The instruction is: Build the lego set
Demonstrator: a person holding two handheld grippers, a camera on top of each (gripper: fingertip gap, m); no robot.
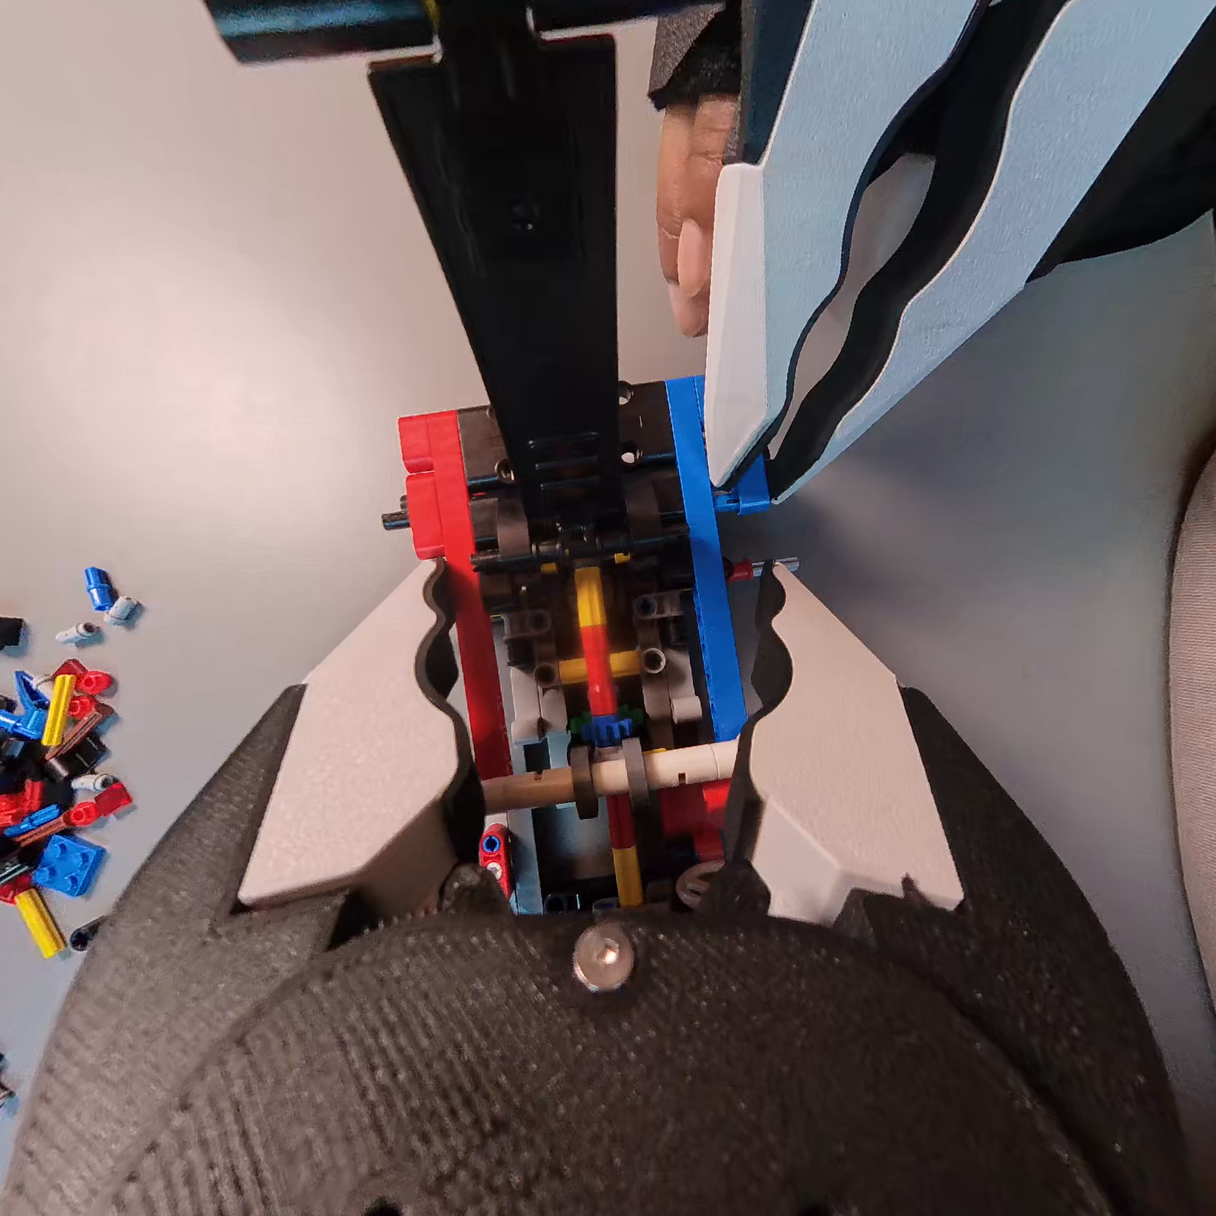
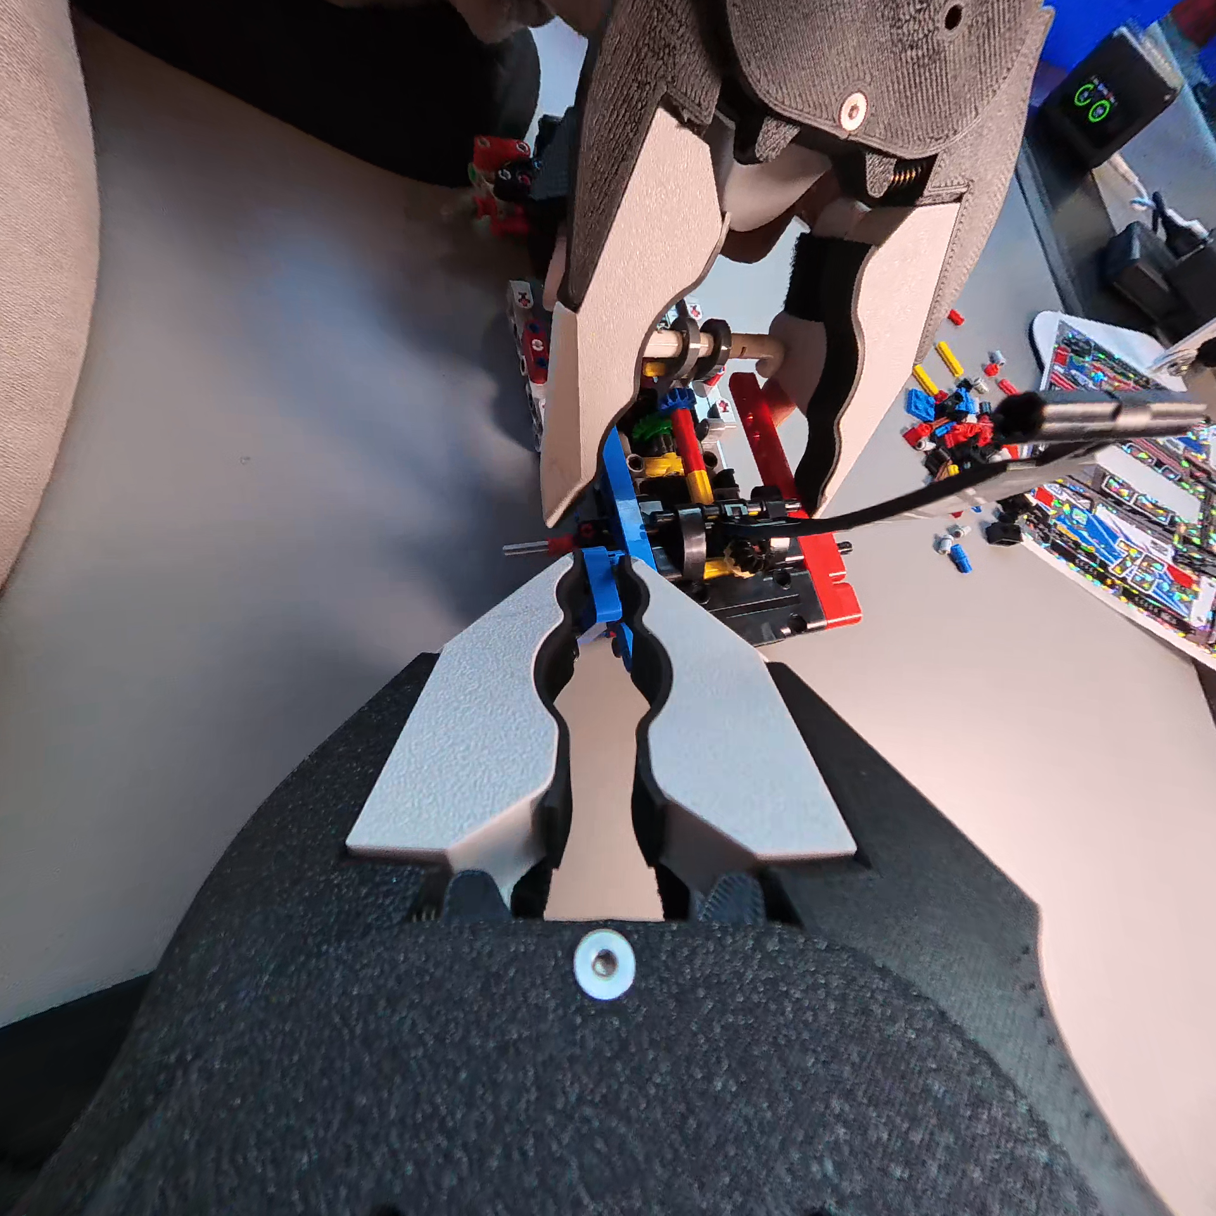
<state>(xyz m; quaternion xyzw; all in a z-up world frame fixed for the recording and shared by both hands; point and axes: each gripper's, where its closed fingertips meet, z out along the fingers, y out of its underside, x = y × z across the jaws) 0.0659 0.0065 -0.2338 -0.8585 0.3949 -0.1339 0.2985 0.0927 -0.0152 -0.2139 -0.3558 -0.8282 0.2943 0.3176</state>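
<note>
Hidden: although the lego model (image 1: pixel 592 625) fills the middle of both views, its near end is covered by the left gripper's (image 1: pixel 602 572) black body in the left wrist view, and a black bar (image 1: pixel 513 263) crosses its far end.
Model: it sits on the pale tabletop (image 1: pixel 197 329), a red beam (image 1: pixel 474 645) down one side and a blue beam (image 1: pixel 714 612) down the other, with a red-and-yellow axle (image 1: pixel 602 697) running between them.
Left jaws: spread wide, one on each long side of the model, pressed to the beams and holding it.
Right jaws: the right gripper (image 2: pixel 602 579) is nearly closed, pinching a small blue piece (image 2: pixel 602 585) at the blue beam's end.
Counts: two grippers; one model; the loose pieces (image 1: pixel 52 776) in red, blue, yellow and black are too jumbled to count.
Cut off: that pile runs off the left edge of the left wrist view.
Right wrist view only: a printed sheet (image 2: pixel 1118 513) by the pile, a small dark device with green rings (image 2: pixel 1099 99), and further red parts (image 2: pixel 500 177) behind the left gripper.
Left wrist view only: a person's fingers (image 1: pixel 684 217) beside the right gripper.
</note>
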